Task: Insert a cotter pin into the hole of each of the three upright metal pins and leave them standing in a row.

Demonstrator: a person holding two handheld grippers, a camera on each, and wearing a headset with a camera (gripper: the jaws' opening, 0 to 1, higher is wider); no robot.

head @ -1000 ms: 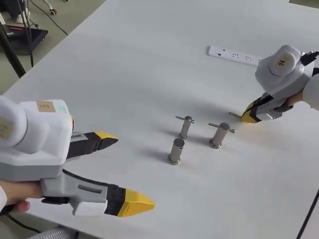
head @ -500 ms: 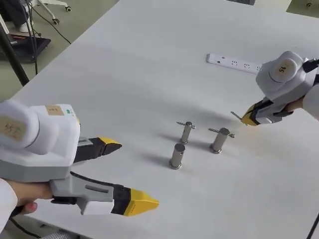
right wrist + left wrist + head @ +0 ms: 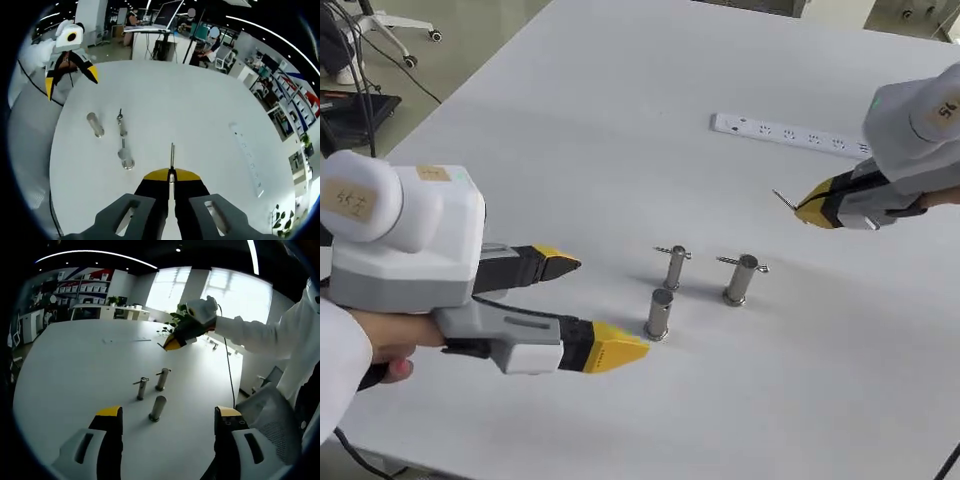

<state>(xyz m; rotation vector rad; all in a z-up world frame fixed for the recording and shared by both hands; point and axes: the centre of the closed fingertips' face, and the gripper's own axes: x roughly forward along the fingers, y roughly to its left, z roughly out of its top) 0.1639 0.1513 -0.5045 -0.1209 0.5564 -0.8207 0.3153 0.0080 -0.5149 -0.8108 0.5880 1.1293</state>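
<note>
Clearly one job is left: the bare pin [image 3: 659, 313] stands upright on the table [image 3: 570, 130] with nothing through its hole. The rear pin [image 3: 674, 267], just behind it, and the right-hand pin [image 3: 740, 279], behind it and to the right, are both already pinned through the top.

The right tool [image 3: 805, 212] is clamped on the spare cotter pin [image 3: 782, 200], which juts out past the closed tips. It is held in the air well apart from the bare pin, beyond it and to the right. The left tool [image 3: 608, 305] is empty with its jaws spread wide, near the bare pin on its left. The left gripper view shows that pin ahead of the jaws and untouched.

The cotter pin looks like thin, light wire, likely to swivel or bend in a pinch, so a firm hold near its back end seems wise. The bare pin is probably smooth solid steel on a narrow foot and easy to topple. It is best steadied low on the shaft, below the hole.
</note>
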